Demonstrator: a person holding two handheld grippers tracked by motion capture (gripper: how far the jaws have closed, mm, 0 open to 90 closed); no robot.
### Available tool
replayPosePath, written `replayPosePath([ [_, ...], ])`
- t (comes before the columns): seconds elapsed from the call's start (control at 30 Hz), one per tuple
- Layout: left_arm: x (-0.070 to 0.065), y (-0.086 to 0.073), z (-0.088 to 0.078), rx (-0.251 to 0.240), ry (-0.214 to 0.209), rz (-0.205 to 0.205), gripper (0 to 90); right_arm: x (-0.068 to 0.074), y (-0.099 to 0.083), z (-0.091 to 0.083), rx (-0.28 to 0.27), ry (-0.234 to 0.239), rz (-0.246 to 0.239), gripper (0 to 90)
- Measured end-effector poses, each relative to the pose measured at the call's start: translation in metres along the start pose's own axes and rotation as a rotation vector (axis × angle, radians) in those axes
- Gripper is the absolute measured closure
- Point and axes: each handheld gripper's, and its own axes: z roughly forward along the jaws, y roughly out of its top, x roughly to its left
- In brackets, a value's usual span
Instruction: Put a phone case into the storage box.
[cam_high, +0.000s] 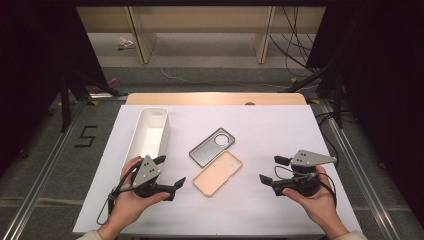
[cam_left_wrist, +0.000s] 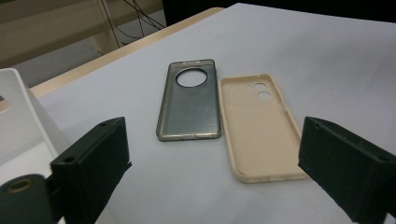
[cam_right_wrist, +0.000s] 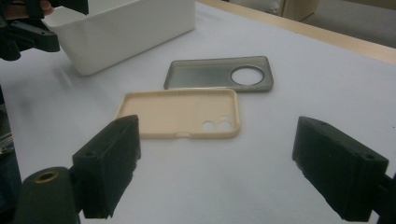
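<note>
Flanking two phone cases with both grippers wide open and empty.

Lowest in the high view, the left gripper (cam_high: 172, 186) and right gripper (cam_high: 267, 172) rest on the white tabletop (cam_high: 280, 127), jaws spread, holding and touching nothing, both turned inward as if readying a pick. At frame centre between them, the beige case (cam_high: 217, 173) lies hollow-up, just beside the grey case (cam_high: 212, 147) above it. Further up and left stands the white bin (cam_high: 149, 134), probably their destination.
</note>
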Motion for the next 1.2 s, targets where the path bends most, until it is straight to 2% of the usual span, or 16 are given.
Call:
replayPosePath([
  [0.13,0.0,0.006,0.011,0.025,-0.004,-0.03,11.5,0.0,0.0,0.001,0.0,0.001,-0.001,16.0],
  [0.27,0.001,0.011,0.024,0.09,-0.009,-0.022,15.2,0.001,0.0,0.002,-0.002,0.0,0.002,16.0],
  [0.33,0.002,0.016,0.032,0.102,-0.017,-0.034,15.5,0.001,0.001,0.002,0.0,0.0,0.002,16.0],
  [0.37,0.005,0.023,0.039,0.128,-0.012,-0.025,15.8,0.001,0.001,0.002,0.002,0.0,0.002,16.0],
  [0.47,0.007,0.03,0.049,0.155,0.002,-0.021,19.4,0.001,0.001,0.003,0.001,0.001,0.002,16.0],
  [0.63,0.014,0.05,0.08,0.219,0.018,0.001,24.7,0.001,0.001,0.003,0.005,0.001,0.0,16.0],
  [0.83,0.024,0.073,0.116,0.28,0.042,0.063,30.8,0.002,0.001,0.003,0.003,0.002,-0.005,16.0],
  [0.97,0.03,0.08,0.135,0.314,0.04,0.094,34.2,0.002,0.001,0.003,0.005,0.007,-0.006,16.0],
  [1.2,0.036,0.078,0.165,0.39,0.044,0.094,34.5,0.002,0.0,0.004,0.005,0.01,-0.001,16.0],
])
